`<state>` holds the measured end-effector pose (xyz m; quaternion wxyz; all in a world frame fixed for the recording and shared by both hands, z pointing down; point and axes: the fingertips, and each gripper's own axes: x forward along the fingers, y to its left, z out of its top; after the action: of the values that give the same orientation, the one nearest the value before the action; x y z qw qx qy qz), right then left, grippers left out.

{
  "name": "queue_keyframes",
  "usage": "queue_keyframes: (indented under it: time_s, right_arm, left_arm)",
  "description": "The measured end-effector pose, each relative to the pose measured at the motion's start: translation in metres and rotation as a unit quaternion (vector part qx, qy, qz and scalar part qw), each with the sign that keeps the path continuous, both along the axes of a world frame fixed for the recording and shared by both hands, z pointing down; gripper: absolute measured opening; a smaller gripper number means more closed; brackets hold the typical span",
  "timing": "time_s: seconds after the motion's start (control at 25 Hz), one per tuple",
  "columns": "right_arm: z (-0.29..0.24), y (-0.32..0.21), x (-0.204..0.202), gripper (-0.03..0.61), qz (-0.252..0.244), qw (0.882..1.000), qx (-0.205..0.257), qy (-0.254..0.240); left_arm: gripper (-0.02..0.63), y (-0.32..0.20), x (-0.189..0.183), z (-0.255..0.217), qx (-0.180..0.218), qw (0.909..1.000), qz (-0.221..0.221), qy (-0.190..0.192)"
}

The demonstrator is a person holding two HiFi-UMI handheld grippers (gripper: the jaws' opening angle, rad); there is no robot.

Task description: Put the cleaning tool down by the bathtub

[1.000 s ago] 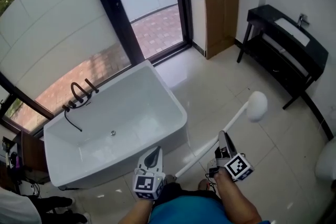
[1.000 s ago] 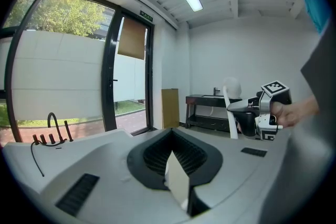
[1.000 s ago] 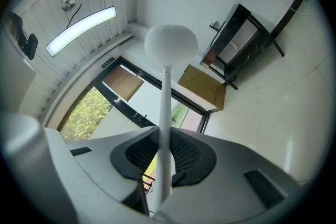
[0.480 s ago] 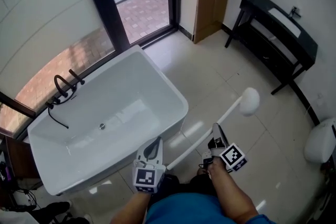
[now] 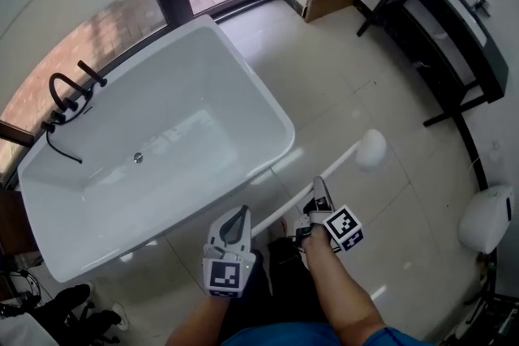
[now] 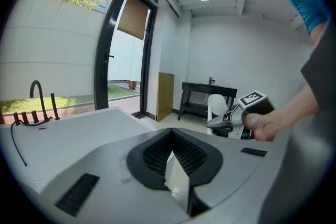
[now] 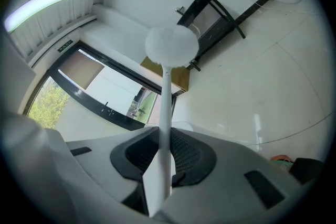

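only the head view shows the whole bathtub, ahead and left of both grippers. the right gripper view alone shows the right gripper clamped on the cleaning tool handle. the tool's long axis runs forward past those jaws, round head foremost, angled away from the tub. the left gripper has its jaws together, empty.

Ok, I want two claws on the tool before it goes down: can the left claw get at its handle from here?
Probably yes. The left claw sits beside the bare tail of the cleaning tool, behind the right claw, with nothing between. Its jaws are together, so they'd need opening first.
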<state>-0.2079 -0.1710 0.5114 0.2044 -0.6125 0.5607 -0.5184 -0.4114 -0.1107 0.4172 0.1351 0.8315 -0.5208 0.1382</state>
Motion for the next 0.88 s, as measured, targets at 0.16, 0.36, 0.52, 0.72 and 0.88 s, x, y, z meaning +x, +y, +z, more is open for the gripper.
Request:
queue_keyframes:
  time_s: [0.16, 0.36, 0.52, 0.72, 0.88]
  right_arm:
    - [0.075, -0.013, 0.012, 0.089, 0.014, 0.999, -0.039, -0.013]
    - [0.17, -0.035, 0.0, 0.089, 0.016, 0.998, -0.062, -0.019]
    - [0.245, -0.034, -0.014, 0.09, 0.008, 0.996, -0.09, -0.02]
    - [0.343, -0.024, -0.043, 0.091, 0.016, 0.991, -0.123, -0.05]
    - [0.415, -0.023, -0.038, 0.091, 0.019, 0.99, -0.135, -0.04]
  left_arm:
    - [-0.002, -0.01, 0.019, 0.047, -0.002, 1.0, -0.006, 0.007]
    - [-0.002, -0.015, 0.021, 0.122, -0.032, 0.9992, -0.019, 0.015]
    - [-0.002, -0.01, 0.018, 0.198, -0.061, 0.9973, -0.033, 0.022]
    - [-0.002, -0.008, 0.001, 0.28, -0.073, 0.9962, -0.039, 0.027]
    - [-0.002, -0.005, 0.007, 0.344, -0.076, 0.9955, -0.037, 0.043]
